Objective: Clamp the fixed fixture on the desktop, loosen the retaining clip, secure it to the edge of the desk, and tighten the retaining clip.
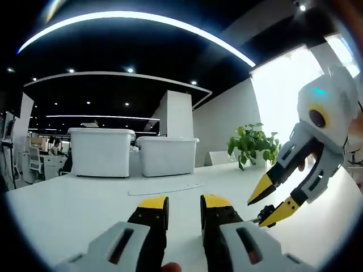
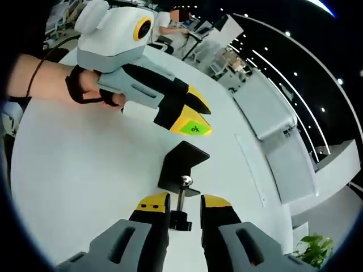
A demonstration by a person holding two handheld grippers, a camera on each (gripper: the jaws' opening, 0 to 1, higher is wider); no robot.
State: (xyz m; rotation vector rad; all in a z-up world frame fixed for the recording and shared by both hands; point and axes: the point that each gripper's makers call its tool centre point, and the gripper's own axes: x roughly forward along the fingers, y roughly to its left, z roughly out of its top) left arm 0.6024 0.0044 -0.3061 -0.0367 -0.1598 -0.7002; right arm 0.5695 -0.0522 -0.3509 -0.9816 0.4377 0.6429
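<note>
A black C-shaped clamp fixture (image 2: 182, 163) stands on the white desktop (image 2: 79, 170) in the right gripper view. Its metal screw (image 2: 182, 192) runs down to a black knob (image 2: 180, 219) between my jaws. My right gripper (image 2: 184, 203) is shut on that screw end. My left gripper (image 2: 195, 116), held by a hand (image 2: 85, 85), hovers just above the clamp with its yellow tips together. In the left gripper view, my left gripper (image 1: 184, 204) has nothing between its narrow-set jaws. The right gripper (image 1: 272, 202) comes in from the right, with a bit of the screw (image 1: 262, 215) at its tips.
Two white storage bins (image 1: 102, 150) (image 1: 167, 156) stand at the desk's far side, with a potted plant (image 1: 252, 144) to their right. A thin pale strip (image 1: 167, 188) lies flat on the desk. A person (image 2: 170, 25) sits at desks farther back.
</note>
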